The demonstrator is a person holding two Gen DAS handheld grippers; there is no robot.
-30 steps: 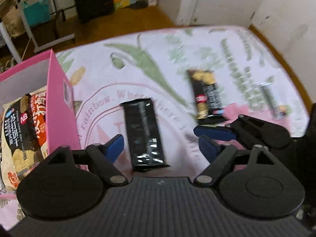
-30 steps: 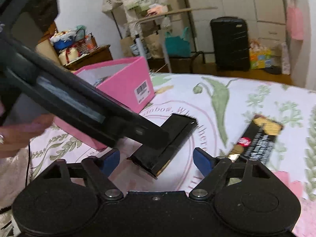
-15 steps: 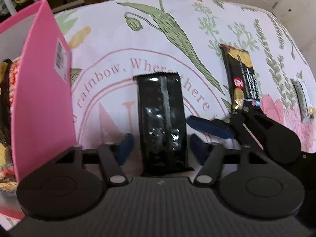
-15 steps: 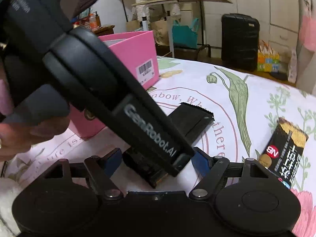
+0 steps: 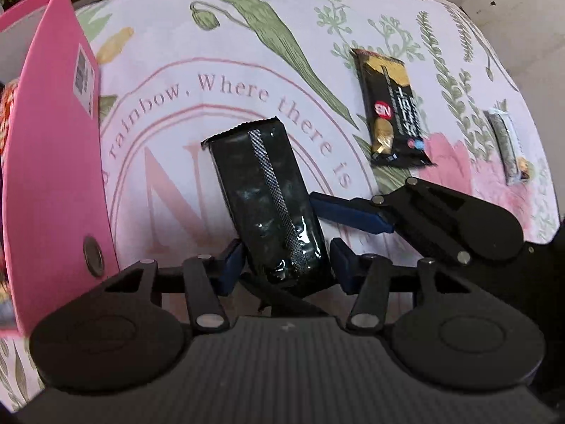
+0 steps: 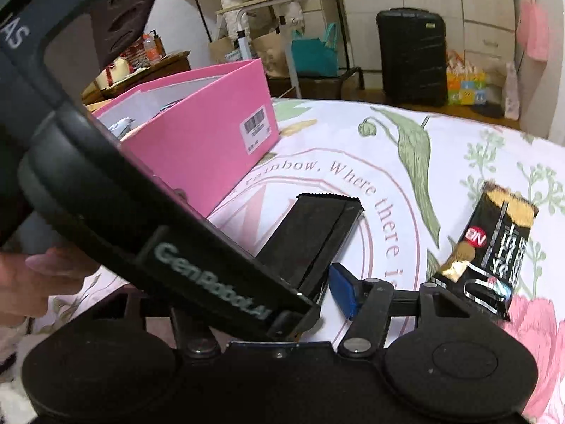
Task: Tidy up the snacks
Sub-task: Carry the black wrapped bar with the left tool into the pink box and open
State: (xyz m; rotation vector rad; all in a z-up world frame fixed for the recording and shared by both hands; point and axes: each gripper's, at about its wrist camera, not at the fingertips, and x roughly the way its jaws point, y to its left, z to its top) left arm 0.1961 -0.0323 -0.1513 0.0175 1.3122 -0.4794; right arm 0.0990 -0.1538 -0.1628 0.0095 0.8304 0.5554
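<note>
1. Blue pads of the left gripper (image 5: 286, 265) flank the near end of a black packet (image 5: 263, 194); the jaws are closing and look just shy of contact.
2. Right gripper (image 5: 317, 199) reaches in from the right, jaws closing; one pad (image 5: 348, 212) sits at the packet's right edge. Nothing is gripped.
3. Pink box (image 5: 53, 176) stands left, snacks inside.
4. Farther on the floral cloth (image 5: 226, 46) lie a black-gold bar (image 5: 390, 109) and, rightmost, a small grey bar (image 5: 508, 148).
</note>
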